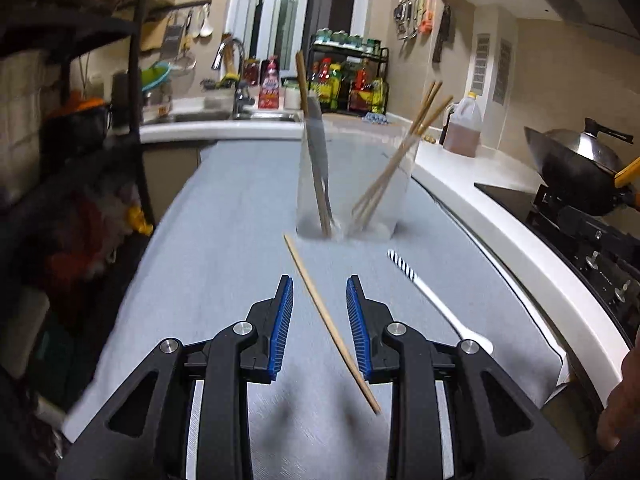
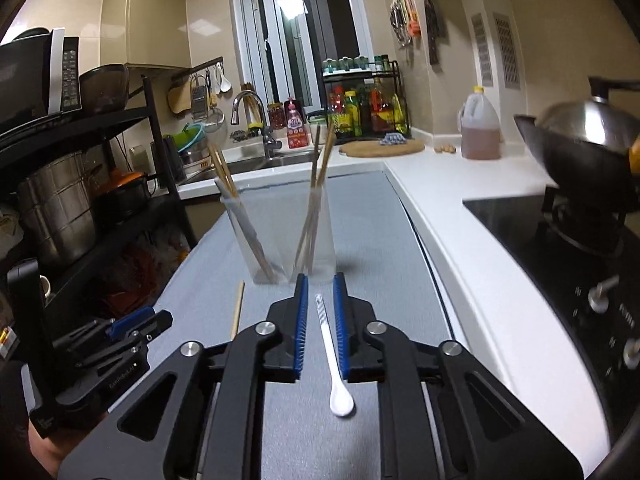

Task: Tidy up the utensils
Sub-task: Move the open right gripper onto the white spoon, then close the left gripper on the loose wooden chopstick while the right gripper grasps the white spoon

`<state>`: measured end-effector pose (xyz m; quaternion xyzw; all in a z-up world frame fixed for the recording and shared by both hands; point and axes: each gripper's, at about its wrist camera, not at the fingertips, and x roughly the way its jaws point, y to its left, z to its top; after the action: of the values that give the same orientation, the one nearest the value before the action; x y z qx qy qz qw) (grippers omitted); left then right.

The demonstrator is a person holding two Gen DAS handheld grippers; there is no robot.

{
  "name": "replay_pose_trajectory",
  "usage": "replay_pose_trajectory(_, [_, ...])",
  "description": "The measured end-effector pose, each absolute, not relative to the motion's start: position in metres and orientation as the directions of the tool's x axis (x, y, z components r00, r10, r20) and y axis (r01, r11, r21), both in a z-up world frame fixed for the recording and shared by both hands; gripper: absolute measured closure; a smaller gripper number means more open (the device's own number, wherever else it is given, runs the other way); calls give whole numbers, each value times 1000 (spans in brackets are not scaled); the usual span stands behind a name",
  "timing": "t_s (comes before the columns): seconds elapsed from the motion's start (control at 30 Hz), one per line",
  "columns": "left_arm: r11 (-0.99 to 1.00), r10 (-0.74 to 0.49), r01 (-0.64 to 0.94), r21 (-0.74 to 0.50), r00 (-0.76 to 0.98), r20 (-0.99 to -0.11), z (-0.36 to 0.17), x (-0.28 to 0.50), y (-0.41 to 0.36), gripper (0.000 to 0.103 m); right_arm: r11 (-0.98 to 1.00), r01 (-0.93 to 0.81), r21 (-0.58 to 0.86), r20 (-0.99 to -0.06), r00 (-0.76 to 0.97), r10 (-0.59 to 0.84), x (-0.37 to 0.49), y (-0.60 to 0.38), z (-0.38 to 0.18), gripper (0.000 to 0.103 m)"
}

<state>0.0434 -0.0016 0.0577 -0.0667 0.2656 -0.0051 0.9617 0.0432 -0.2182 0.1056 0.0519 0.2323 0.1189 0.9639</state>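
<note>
A clear two-part holder [image 1: 352, 184] stands on the grey mat [image 1: 224, 248]; its left part holds a grey utensil and a chopstick, its right part several chopsticks. A loose wooden chopstick [image 1: 330, 320] lies on the mat between the open jaws of my left gripper [image 1: 320, 286]. A white spoon with a striped handle [image 1: 432, 300] lies to the right. In the right wrist view my right gripper [image 2: 320, 280] is open astride the spoon [image 2: 332, 360], with the holder [image 2: 280, 236] just ahead. The left gripper [image 2: 136, 320] and chopstick [image 2: 237, 314] show at left.
A white counter [image 2: 460, 216] runs along the right with a black hob [image 2: 560, 248], a wok [image 2: 580, 148] and an oil jug [image 2: 480, 128]. A sink [image 2: 248, 164] and spice rack [image 2: 364, 100] are behind. A black shelf with pots [image 2: 80, 200] stands left.
</note>
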Motion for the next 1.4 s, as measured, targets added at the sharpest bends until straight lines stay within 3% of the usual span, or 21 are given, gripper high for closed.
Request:
replay_pose_trajectory(0.3, [991,-86,12,-130,810,-580,6,48,-26,75,961,-174,215,-598,755,270,56,-221,26,90])
replay_pose_trajectory(0.6, [993,-93,33,-109,786,-612,-9,47,-39,75,952,-153,265,-644,707,293,72,-222,4,89])
replay_pose_trajectory(0.67, [995,-78,25,-93,781,-619,-12,47,-40,75,950,-149,275,-656,693,299,76,-221,0,81])
replay_pose_trajectory(0.77, [998,-56,18,-66,780,-623,-11,45,-40,75,950,-143,277,-665,686,297,77,-220,-3,79])
replay_pose_trajectory(0.9, [999,-16,-13,-41,774,-633,-9,39,-32,93,955,-154,255,-670,684,289,76,-213,-4,79])
replay_pose_trajectory(0.97, [999,1,-33,-39,771,-636,-9,35,-24,96,959,-156,235,-670,689,276,74,-210,-4,79])
replay_pose_trajectory(1.4, [993,18,-87,-80,779,-627,-9,18,4,96,986,-136,95,-622,766,166,40,-186,-6,82])
